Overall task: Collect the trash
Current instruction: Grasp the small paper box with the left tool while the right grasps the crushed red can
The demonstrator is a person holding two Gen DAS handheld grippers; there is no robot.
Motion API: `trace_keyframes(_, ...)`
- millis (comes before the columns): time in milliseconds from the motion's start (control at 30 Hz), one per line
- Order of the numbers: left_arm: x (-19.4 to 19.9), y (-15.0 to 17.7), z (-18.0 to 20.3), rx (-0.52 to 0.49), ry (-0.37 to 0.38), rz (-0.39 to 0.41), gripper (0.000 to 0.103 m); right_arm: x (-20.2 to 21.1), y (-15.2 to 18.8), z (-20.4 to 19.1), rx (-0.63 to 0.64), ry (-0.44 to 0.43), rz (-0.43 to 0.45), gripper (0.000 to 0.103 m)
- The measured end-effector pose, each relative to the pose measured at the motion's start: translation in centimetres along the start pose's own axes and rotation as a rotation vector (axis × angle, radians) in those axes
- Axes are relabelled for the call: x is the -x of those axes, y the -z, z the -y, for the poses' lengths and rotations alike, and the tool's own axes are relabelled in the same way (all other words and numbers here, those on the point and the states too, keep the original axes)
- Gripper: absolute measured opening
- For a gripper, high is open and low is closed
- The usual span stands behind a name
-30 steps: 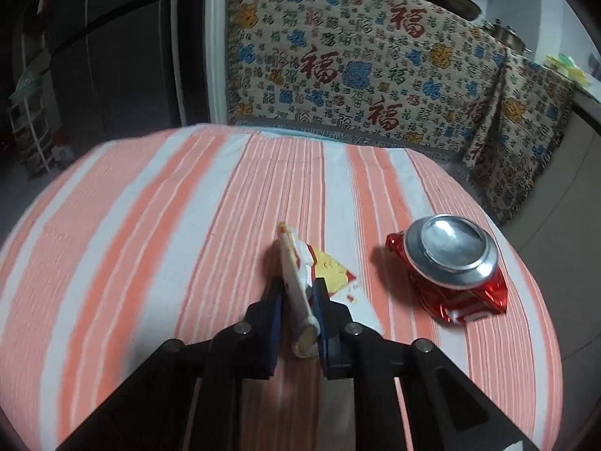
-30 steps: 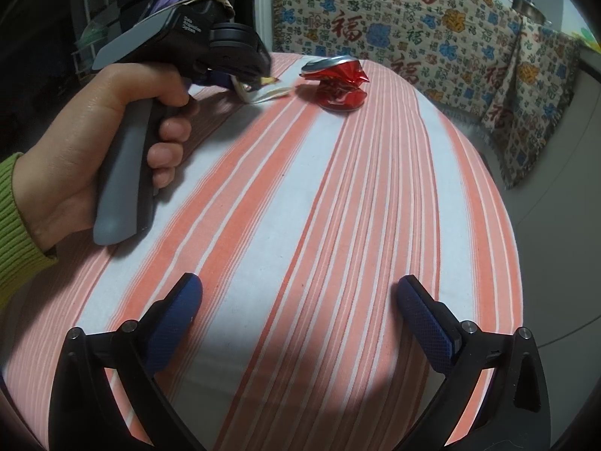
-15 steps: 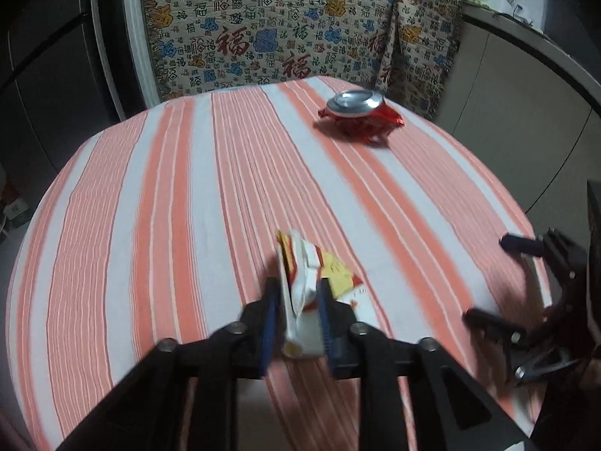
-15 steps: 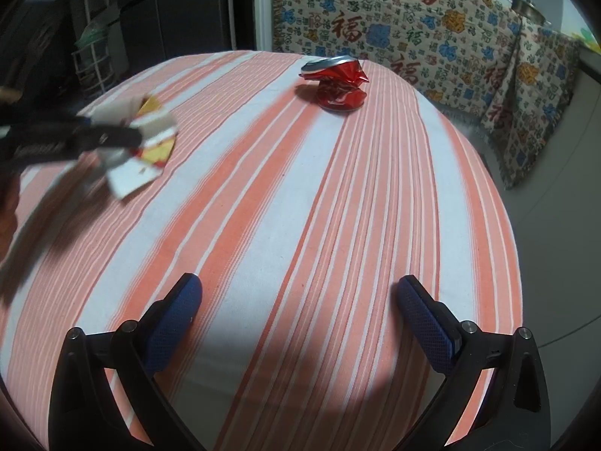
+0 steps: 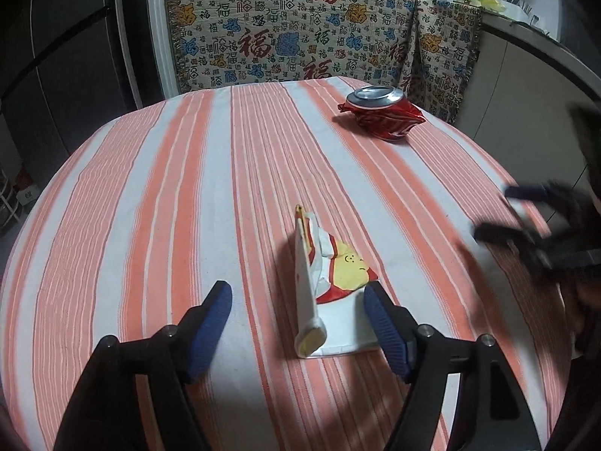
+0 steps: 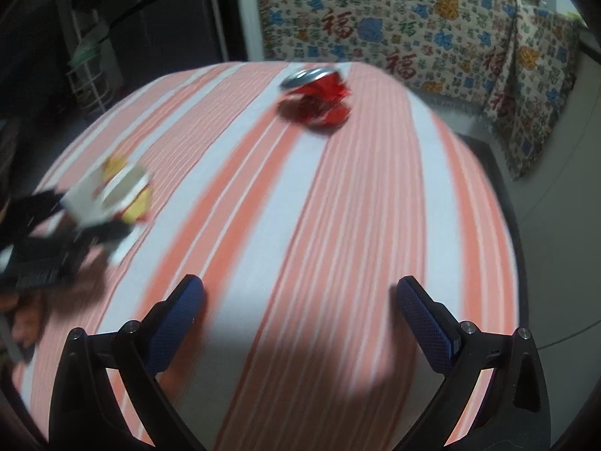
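Blue-padded and black-framed, the left gripper (image 5: 296, 302) hangs low over the round table under its orange-and-white striped cloth (image 5: 157, 203). Its jaws are opening, and the crumpled white, red and yellow paper wrapper (image 5: 326, 282) stands between them on the cloth. The left pad is clear of the wrapper; the right pad sits just beside the wrapper's flat white edge, and I cannot tell whether it touches. One folded flap of the wrapper stands upright, while the rest lies flat toward the right pad.

Beyond the wrapper, toward the far right rim of the table, lies the crushed red aluminium drink can (image 5: 379, 112) with its silver end turned up, well apart from the wrapper. To the wrapper's right, at the table edge, the right gripper (image 5: 514, 210) shows as a dark blur.

From the right wrist view, the right gripper (image 6: 300, 300) has its jaws spread wide with only striped cloth (image 6: 338, 225) between them. The wrapper (image 6: 112, 191) sits blurred to the left, with the left gripper (image 6: 41, 233) dark beside it, and the can (image 6: 319, 97) lies farther off.

Behind the table hangs a cream cloth (image 5: 300, 34) printed with red, blue and yellow characters.
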State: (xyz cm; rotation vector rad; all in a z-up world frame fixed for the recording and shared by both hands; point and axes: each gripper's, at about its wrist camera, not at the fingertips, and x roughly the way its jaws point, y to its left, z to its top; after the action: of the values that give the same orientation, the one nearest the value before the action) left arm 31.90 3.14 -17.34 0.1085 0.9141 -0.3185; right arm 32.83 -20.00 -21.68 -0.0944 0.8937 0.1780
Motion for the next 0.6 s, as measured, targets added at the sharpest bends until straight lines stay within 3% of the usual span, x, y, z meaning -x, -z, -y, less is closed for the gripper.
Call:
trace_keyframes(200, -0.1, 0.0, 0.0, 0.006, -0.005, 0.000, 0.077, -6.3, -7.5, 1.3, 0.090, 0.047, 0.017, 0.093)
trace_keyframes(300, -0.2, 0.0, 0.1, 0.003, -0.011, -0.001, 0.077, -8.6, -10.3, 1.1, 0.108, 0.030, 0.010, 0.093)
trace_keyframes(333, -0.2, 0.0, 0.0, 0.004, -0.010, -0.001, 0.077, -9.4, -10.8, 1.0, 0.109, 0.019, -0.005, 0.088)
trace_keyframes(367, -0.2, 0.0, -0.1, 0.006, -0.007, -0.001, 0.077, -9.6, -11.0, 0.9, 0.113, 0.000, -0.003, 0.067)
trace_keyframes(400, -0.2, 0.0, -0.1, 0.006, -0.007, -0.001, 0.077, -9.3, -10.9, 0.7, 0.121, -0.023, 0.011, 0.055)
trace_keyframes(600, -0.1, 0.0, 0.0, 0.007, -0.007, -0.001, 0.077, -5.7, -6.4, -1.1, 0.101, -0.068, 0.010, 0.056)
